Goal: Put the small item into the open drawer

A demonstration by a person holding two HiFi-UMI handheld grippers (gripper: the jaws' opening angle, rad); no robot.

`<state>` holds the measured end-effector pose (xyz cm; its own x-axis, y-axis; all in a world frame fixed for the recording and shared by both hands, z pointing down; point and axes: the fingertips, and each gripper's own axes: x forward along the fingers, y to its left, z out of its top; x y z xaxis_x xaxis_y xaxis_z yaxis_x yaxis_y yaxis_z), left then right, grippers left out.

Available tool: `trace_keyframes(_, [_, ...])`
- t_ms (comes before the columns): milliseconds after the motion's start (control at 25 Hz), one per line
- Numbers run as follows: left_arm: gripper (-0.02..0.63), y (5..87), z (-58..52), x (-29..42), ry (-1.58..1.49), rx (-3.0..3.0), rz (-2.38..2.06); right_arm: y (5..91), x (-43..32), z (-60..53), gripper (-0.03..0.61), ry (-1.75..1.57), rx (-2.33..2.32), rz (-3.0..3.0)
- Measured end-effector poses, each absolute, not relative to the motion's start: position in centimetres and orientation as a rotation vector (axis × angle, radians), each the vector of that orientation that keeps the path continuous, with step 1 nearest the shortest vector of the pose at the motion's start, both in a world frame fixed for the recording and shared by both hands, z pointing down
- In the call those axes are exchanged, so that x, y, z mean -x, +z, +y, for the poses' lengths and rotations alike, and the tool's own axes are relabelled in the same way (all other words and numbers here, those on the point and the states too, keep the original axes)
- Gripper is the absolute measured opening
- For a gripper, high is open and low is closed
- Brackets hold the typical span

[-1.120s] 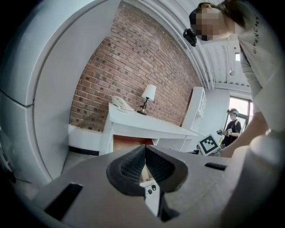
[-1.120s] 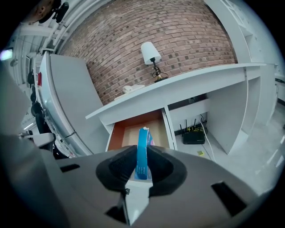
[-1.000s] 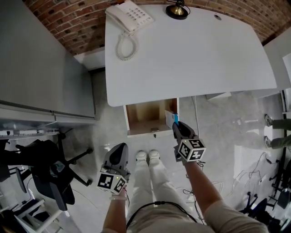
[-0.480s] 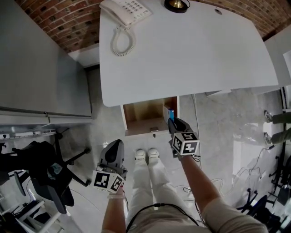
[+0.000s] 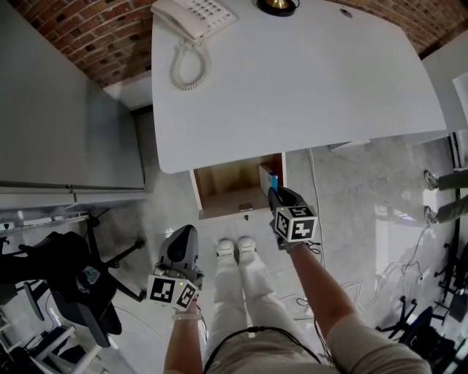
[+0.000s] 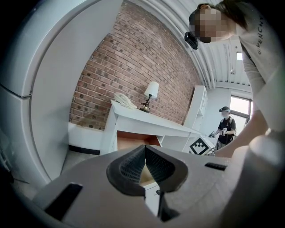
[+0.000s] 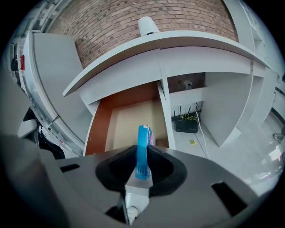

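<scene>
A thin blue packet (image 7: pixel 143 147) stands on edge between the pads of my right gripper (image 7: pixel 142 156), which is shut on it. In the head view the same blue packet (image 5: pixel 273 181) sticks out ahead of the right gripper (image 5: pixel 277 194), over the right front corner of the open wooden drawer (image 5: pixel 228 191) under the white desk (image 5: pixel 292 80). The open drawer's bare bottom (image 7: pixel 129 127) lies just beyond the packet. My left gripper (image 5: pixel 179 252) hangs lower at the left, away from the drawer; its pads (image 6: pixel 144 161) meet with nothing between them.
A white telephone (image 5: pixel 189 18) and a lamp base (image 5: pixel 276 4) stand at the desk's far edge. A black office chair (image 5: pixel 69 281) is at the left, cables and a router (image 7: pixel 187 125) under the desk's right side. My shoes (image 5: pixel 238 248) are just before the drawer. Another person (image 6: pixel 226 129) stands further off.
My right gripper has gone down and tipped forward with the blue packet, closing on the drawer's right front corner. The left gripper has sunk slightly.
</scene>
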<state>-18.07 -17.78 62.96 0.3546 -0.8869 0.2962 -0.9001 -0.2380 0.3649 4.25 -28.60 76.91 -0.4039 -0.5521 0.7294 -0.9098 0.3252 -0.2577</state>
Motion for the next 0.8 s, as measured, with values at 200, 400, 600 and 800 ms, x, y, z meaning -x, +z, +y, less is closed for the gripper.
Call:
trace_keyframes(200, [0.006,63.3,-17.4,17.8,0.04,-2.151,-1.538,77.3,-4.7,-28.8,0.08,0.902,-1.273,-2.056])
trace_keyframes(400, [0.006,63.6,-17.1,17.5,0.039,-2.156,-1.523,77.3,-5.5,-28.7,0.132,0.913,-1.324,-2.035])
trace_keyframes(600, [0.006,63.5,-17.2,17.2,0.039,-2.167,-1.505,77.0,-6.4,-28.6,0.161,0.899,-1.36,-2.018])
trace_keyframes(800, [0.006,63.2,-17.6,16.8,0.039,-2.181,-1.486,77.0,-7.2,-28.6,0.161,0.89,-1.371,-1.995])
